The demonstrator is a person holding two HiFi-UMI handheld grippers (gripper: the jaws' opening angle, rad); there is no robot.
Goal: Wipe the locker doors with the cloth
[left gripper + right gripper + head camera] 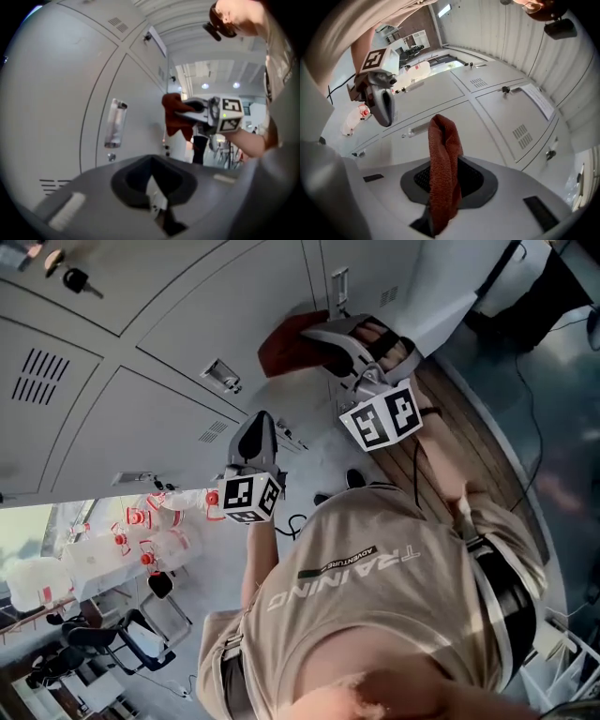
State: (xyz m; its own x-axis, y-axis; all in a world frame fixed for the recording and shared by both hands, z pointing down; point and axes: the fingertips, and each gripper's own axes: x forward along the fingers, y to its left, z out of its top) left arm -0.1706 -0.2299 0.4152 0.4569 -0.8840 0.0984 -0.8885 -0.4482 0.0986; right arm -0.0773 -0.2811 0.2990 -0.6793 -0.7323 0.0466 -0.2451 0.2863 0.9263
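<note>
Our right hand-held gripper (319,334) clamps the rust-red woven cloth (443,154), seemingly soft and light, mid-fold; our left hand-held gripper (255,423), at seven o'clock, is closed and empty.

Coarse-knit rust-red cloth (443,173); smooth matt grey locker doors (497,123); shiny metal handle (115,123)

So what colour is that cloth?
The cloth is rusty red, clearest in the right gripper view.
</note>
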